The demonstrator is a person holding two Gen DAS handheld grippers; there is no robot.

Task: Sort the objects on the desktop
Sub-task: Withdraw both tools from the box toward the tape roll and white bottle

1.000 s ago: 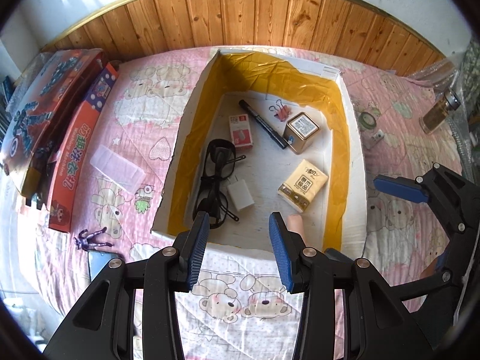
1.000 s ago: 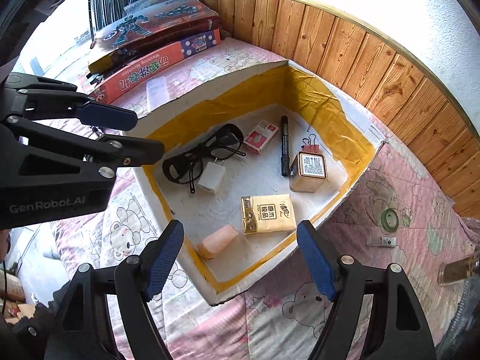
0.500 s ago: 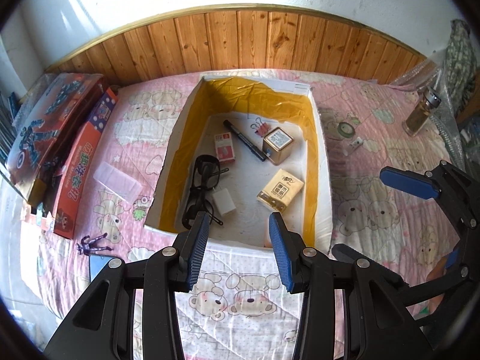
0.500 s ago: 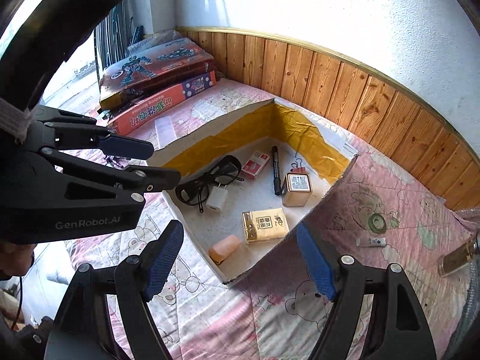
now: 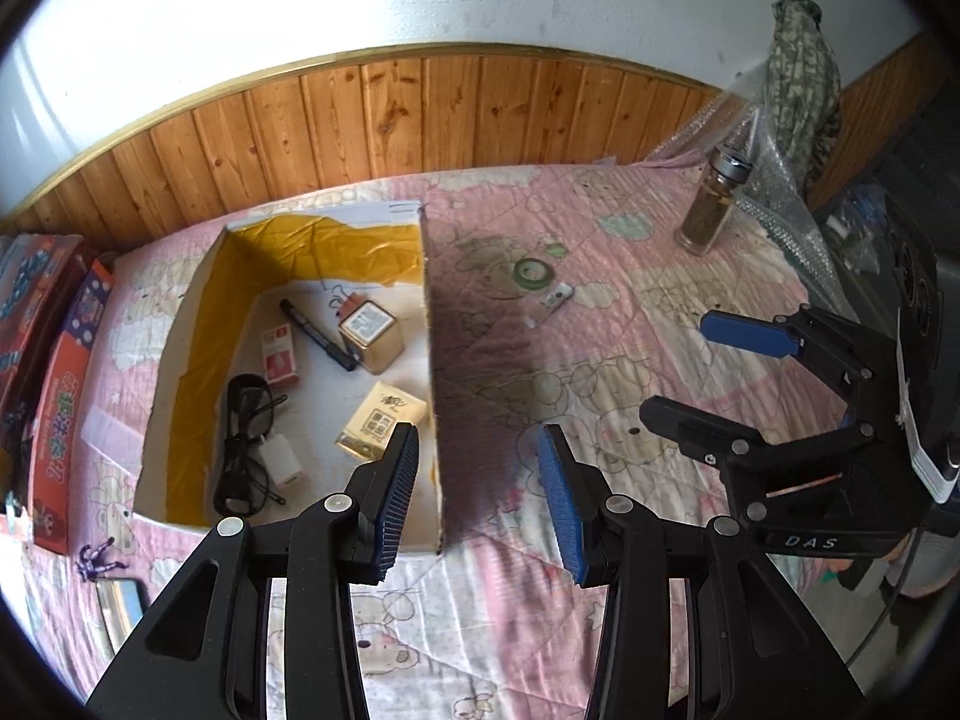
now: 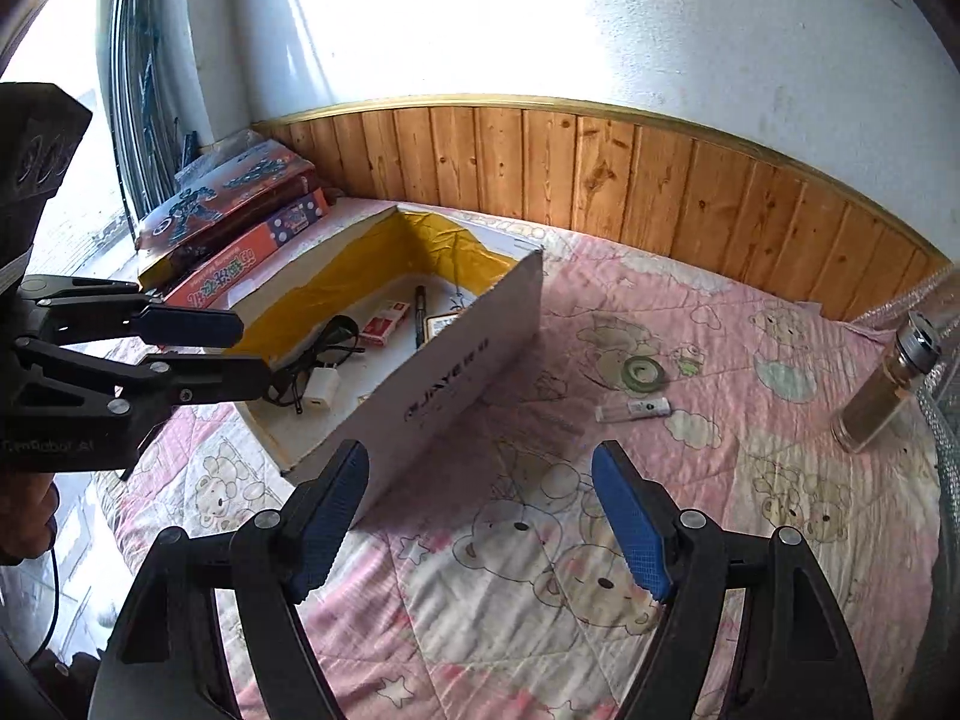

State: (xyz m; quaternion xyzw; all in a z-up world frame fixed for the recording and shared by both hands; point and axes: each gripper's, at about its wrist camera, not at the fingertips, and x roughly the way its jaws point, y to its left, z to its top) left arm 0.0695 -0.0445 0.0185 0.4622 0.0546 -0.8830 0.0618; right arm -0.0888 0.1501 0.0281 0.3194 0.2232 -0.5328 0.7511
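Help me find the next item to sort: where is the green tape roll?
The green tape roll lies on the pink quilt right of the box, beside a small white stick.

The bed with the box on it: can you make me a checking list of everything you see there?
Surface: pink bear quilt, rumpled.
Job's things: box holds glasses, charger, pen, tin, two packs; tape roll and small stick lie outside on the quilt.
Clutter: bottle, upright; toy boxes, stacked.
Grippers: left tool open, empty; right tool open, empty.
Cables: charger's lead not clear.
Surroundings: wood panelling, white wall.
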